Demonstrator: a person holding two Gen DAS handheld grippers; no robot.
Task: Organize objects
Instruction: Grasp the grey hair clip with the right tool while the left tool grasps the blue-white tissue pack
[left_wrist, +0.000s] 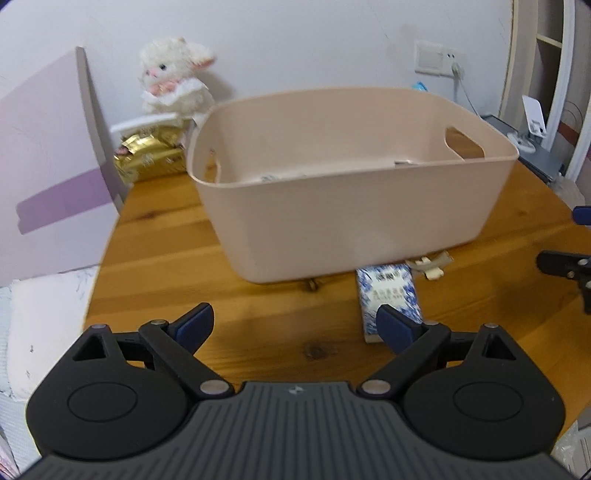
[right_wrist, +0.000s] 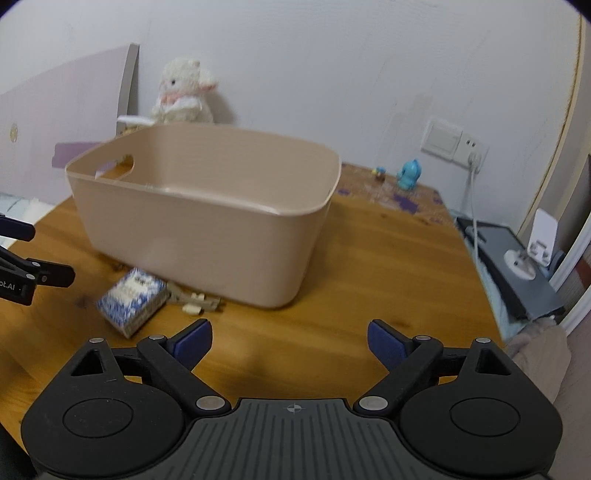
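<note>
Left gripper (left_wrist: 295, 326): blue-padded fingers spread wide apart, holding nothing, above the wooden worktop (left_wrist: 155, 258) near its front edge. Its right finger overlaps the near end of a blue-and-white patterned box (left_wrist: 388, 291) that lies flat on the worktop. Just beyond the box, a beige plastic clip (left_wrist: 430, 264) lies against the foot of a pink storage basket (left_wrist: 351, 218), which stands upright in the middle of the worktop. A small brown item at the basket's base is too blurred to identify.

Right gripper (right_wrist: 290, 341): fingers likewise spread apart and empty, above bare wood toward the worktop's right side. The same box (right_wrist: 131, 297) and clip (right_wrist: 195, 301) appear ahead and to its left, in front of the basket (right_wrist: 207, 236).

View differences: the left wrist view alone shows a few small items inside the basket, too obscured to name, and a gold foil package (left_wrist: 151, 157) at the back left corner beneath a white plush rabbit (left_wrist: 173, 77). The right wrist view alone shows two small figurines, one blue (right_wrist: 408, 175), at the back edge near a wall socket (right_wrist: 456, 142). Each view catches part of the other gripper at its margin.
</note>
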